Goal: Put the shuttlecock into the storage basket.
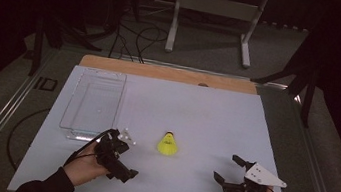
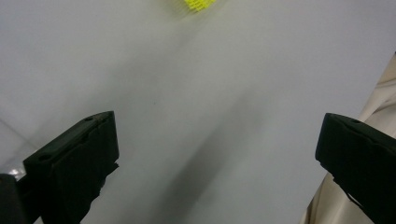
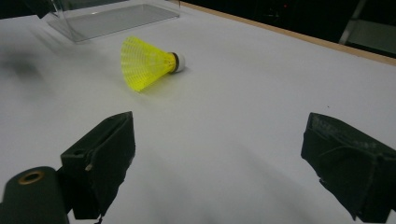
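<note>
Dim room beyond the white table [image 1: 207, 106]: grey carpet [image 1: 206, 45], black cables [image 1: 138, 38] (loosely looped), a grey metal stand [image 1: 215, 6].

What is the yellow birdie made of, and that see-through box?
The yellow shuttlecock looks like plastic: its skirt is a fine, bright mesh, with a white, probably foam or cork tip. The clear tray seems to be hard, glossy plastic, since the table shows through it and its edges shine.

Dark sleeves; each hand-held gripper black — right hand-held gripper [image 1: 229, 171] bears a grey plate.
</note>
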### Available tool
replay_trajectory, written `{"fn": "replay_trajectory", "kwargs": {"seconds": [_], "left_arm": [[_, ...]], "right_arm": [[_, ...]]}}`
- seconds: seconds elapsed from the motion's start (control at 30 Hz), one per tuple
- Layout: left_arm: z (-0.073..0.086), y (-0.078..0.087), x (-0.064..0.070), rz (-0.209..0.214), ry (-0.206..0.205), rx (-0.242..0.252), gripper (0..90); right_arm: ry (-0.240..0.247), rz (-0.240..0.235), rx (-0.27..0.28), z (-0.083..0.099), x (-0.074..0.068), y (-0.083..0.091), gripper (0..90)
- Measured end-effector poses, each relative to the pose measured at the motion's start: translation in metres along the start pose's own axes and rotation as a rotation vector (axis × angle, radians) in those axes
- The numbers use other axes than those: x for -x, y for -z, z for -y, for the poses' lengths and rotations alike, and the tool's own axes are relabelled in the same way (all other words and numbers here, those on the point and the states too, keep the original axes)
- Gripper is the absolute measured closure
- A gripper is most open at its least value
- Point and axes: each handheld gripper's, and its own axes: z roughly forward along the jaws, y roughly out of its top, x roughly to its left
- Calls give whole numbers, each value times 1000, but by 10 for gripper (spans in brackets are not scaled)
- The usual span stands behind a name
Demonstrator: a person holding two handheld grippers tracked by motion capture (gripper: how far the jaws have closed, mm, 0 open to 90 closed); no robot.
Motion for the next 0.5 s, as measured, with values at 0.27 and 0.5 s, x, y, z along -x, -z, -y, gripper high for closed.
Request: {"fn": "replay_trajectory", "kwargs": {"seconds": [0.27,0.5], "left_arm": [[-16,-8,1,6,37,-6,2],[-32,-16,1,19,67,12,3]], "right_arm": [[-6,-1,3,0,0,0,99],[-2,-1,-1,0,0,0,99]]}}
